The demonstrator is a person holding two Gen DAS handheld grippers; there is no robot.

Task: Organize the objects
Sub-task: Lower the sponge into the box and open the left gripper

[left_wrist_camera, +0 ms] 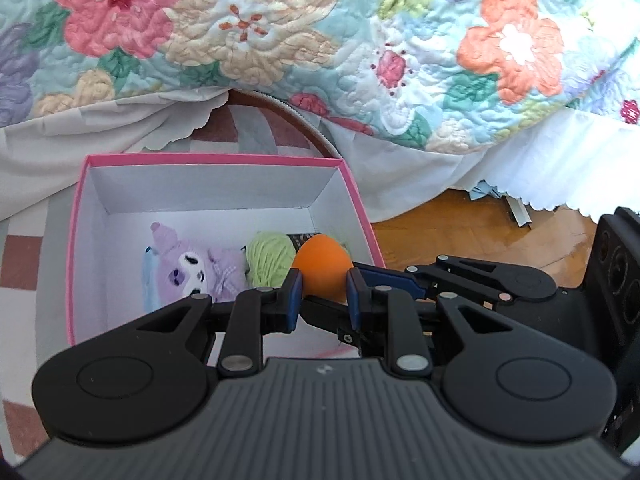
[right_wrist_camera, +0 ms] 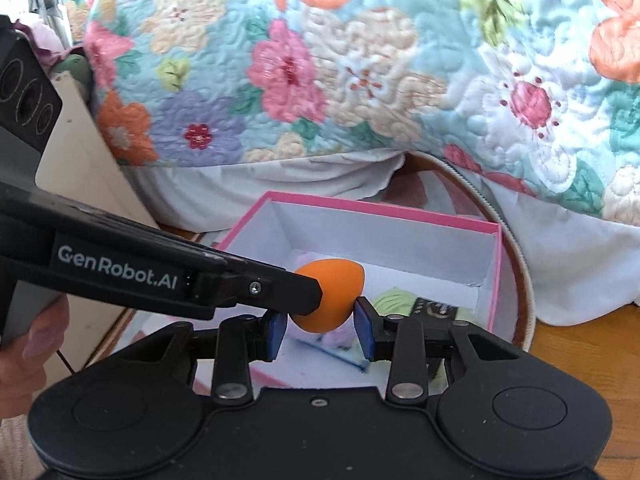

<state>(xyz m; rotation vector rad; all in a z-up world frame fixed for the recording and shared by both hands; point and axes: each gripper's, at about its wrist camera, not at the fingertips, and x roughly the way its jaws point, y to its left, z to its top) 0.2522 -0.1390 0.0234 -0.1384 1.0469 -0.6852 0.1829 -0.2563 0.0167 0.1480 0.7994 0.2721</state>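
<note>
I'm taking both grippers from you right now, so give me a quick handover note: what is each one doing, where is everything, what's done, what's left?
Right gripper: shut on the orange egg, over the open pink box.
Left gripper: shut, tip against the egg; I cannot tell whether it also pinches it.
Done: the purple plush and green yarn ball lie in the box.
Left: probably lower the egg into the box and let go.

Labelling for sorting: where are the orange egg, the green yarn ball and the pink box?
orange egg (left_wrist_camera: 322, 268), left wrist view, upper middle.
green yarn ball (left_wrist_camera: 268, 258), left wrist view, centre.
pink box (left_wrist_camera: 216, 157), left wrist view, far rim.
</note>
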